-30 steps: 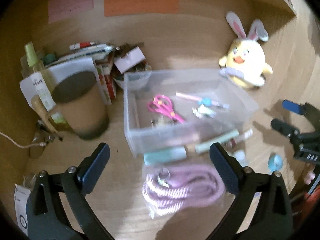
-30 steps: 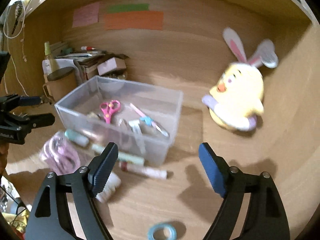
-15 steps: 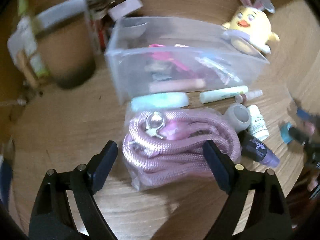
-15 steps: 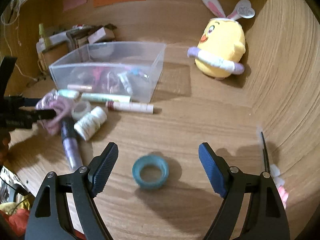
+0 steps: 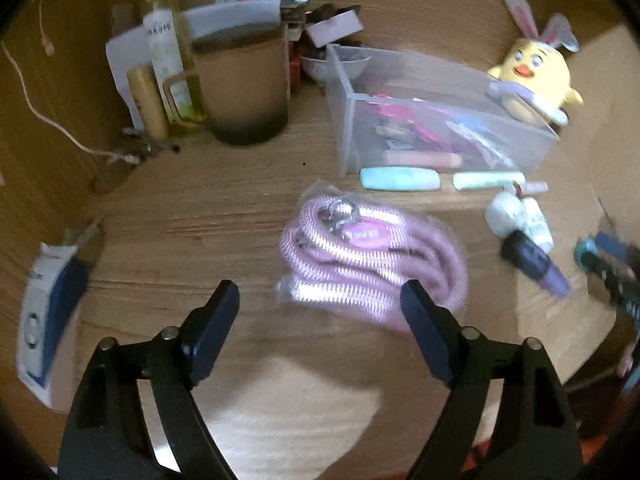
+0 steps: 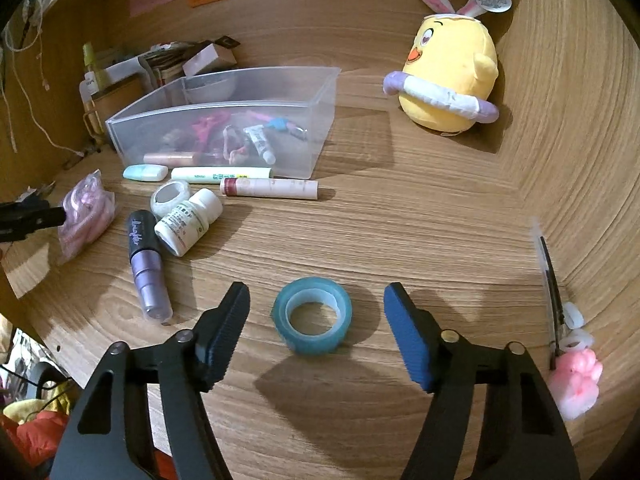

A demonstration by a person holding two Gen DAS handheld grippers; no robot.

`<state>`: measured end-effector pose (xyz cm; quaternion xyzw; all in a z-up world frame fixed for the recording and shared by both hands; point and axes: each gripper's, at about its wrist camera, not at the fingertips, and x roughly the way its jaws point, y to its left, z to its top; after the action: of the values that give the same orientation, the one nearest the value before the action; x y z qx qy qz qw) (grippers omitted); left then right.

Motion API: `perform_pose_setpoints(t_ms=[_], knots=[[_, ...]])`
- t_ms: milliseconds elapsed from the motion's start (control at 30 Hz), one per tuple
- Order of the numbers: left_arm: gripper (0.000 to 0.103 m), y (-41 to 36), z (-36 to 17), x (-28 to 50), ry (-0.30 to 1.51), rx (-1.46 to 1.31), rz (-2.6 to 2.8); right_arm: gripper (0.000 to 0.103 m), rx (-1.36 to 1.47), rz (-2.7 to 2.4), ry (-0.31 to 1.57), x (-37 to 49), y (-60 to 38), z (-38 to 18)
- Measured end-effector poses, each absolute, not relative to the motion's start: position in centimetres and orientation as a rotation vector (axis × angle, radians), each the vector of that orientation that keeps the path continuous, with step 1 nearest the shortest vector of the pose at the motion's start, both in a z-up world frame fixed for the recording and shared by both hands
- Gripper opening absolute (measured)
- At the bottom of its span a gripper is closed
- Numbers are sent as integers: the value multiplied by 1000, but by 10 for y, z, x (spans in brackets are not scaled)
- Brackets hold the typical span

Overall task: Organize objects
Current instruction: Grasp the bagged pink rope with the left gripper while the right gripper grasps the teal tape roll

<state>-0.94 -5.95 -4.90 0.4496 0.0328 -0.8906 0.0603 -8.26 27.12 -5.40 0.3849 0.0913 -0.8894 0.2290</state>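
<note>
A clear plastic bin (image 6: 320, 92) holds pink scissors and small items; it also shows in the left wrist view (image 5: 348, 120). A bagged pink rope (image 5: 372, 264) lies on the wooden desk, just ahead and right of my open, empty left gripper (image 5: 320, 308). A blue tape roll (image 6: 313, 316) lies between the open fingers of my right gripper (image 6: 316, 316), untouched. A purple tube (image 6: 144, 264), a white pill bottle (image 6: 188, 220), a white tape roll (image 6: 171, 197) and several tubes (image 6: 268, 187) lie in front of the bin.
A yellow plush chick (image 6: 448, 60) sits at the back right. A brown cup (image 5: 244, 92), a green bottle (image 5: 164, 48) and boxes crowd the back left. A blue-white packet (image 5: 48, 312) lies at the left. A pink paw pen (image 6: 572, 376) rests against the right wall.
My left gripper has pulled back and shifted left, so the rope sits farther right. My right gripper has moved down and forward until the blue tape roll lies between its fingers.
</note>
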Motion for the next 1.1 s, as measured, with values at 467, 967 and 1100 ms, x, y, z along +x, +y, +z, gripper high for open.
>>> perform_pose_setpoints(t_ms=[467, 967, 1100], knots=[[98, -39, -48, -70, 220, 1355, -2543, 39, 1067, -2395, 168, -85, 269, -61], [99, -47, -56, -24, 42, 1356, -2467, 39, 1024, -2393, 235, -75, 278, -61], [99, -56, -50, -18, 145, 1419, -2493, 38, 1018, -2396, 211, -75, 280, -60]])
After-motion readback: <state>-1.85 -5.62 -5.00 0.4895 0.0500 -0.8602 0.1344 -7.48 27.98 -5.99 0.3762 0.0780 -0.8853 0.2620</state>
